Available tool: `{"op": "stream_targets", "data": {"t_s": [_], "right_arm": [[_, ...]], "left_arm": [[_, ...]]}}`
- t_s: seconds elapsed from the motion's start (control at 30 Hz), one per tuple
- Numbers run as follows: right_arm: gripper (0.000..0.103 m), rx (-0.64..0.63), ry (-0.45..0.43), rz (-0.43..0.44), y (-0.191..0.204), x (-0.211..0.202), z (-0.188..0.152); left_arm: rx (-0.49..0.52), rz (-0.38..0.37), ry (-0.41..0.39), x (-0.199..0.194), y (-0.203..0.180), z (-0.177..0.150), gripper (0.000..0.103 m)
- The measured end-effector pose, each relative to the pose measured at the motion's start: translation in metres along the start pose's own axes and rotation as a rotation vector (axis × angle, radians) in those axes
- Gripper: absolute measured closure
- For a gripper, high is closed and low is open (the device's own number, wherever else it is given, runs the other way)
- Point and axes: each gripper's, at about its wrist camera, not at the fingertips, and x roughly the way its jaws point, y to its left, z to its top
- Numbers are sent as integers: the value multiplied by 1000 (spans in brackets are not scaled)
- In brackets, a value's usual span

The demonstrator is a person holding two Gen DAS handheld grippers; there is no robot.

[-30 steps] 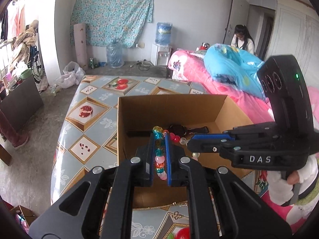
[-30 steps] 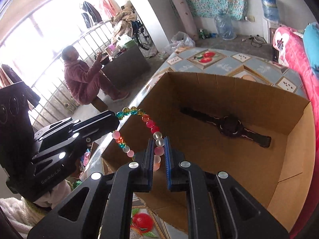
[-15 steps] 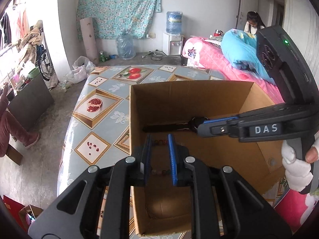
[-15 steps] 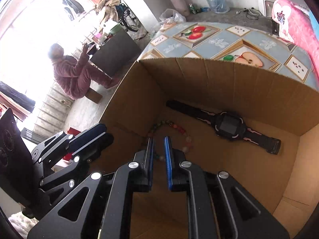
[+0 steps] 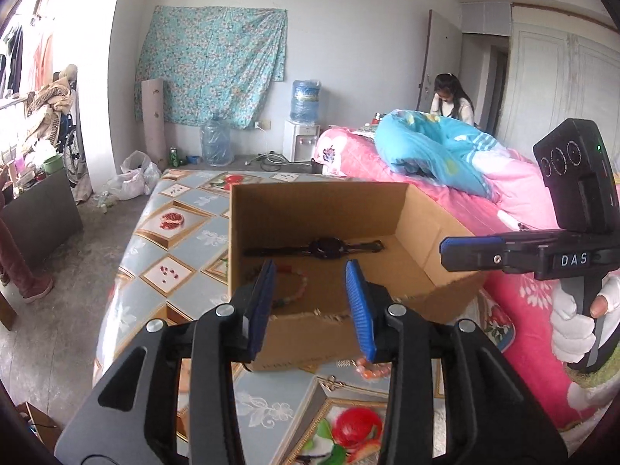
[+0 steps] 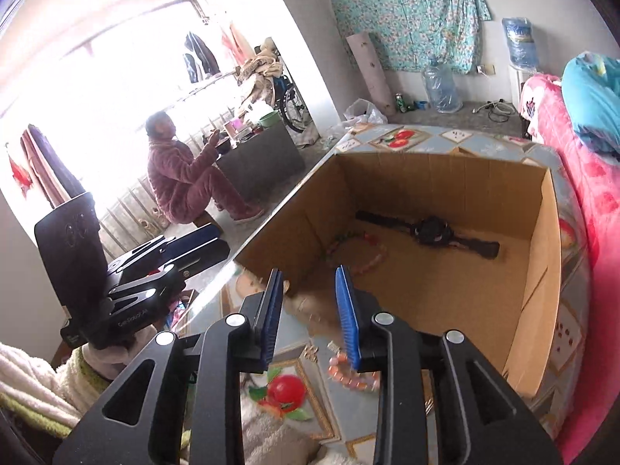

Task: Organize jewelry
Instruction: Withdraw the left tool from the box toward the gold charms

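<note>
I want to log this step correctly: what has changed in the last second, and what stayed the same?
Both claws let go of the multicoloured bead bracelet; it now lies in the cardboard box. The left claw and right claw drew back, empty, jaws opening. The black watch stayed in place.

I count one open brown cardboard box [image 5: 317,209] on the table. Inside it lie two pieces: one black wristwatch [image 6: 432,230] and one multicoloured bead bracelet [image 6: 354,252]. One orange-pink bead bracelet [image 6: 350,378] lies outside on the tablecloth. I see two clear blue water jugs [image 5: 216,143] and two people.
</note>
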Motion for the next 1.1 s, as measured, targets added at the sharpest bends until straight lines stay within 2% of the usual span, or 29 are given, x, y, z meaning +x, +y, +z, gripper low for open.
{"op": "stream_targets", "data": {"t_s": [0.07, 0.13, 0.3, 0.37, 0.6, 0.8, 0.93, 1.03, 1.1], "right_arm": [[75, 34, 46, -20, -4, 2, -22], [75, 62, 76, -83, -11, 5, -36], [75, 155, 85, -262, -46, 9, -40], [76, 200, 81, -239, -57, 11, -37], [75, 149, 48, -324, -57, 24, -31], [75, 176, 20, -297, -64, 27, -28], [75, 95, -5, -290, -47, 19, -36], [75, 13, 15, -285, -29, 20, -51], [71, -30, 40, -273, -18, 23, -66]], "left_arm": [[-2, -30, 20, -2, -8, -15, 67], [-3, -37, 61, 3, -13, -30, 67], [-54, -51, 123, 22, -12, -54, 67], [-62, -43, 131, 32, -9, -59, 67], [-75, -18, 129, 42, -1, -61, 67], [-72, -2, 127, 46, 3, -59, 67], [-65, -13, 135, 40, 2, -66, 67], [-41, -9, 168, 40, -2, -77, 67], [-32, -11, 195, 42, -5, -85, 67]]}}
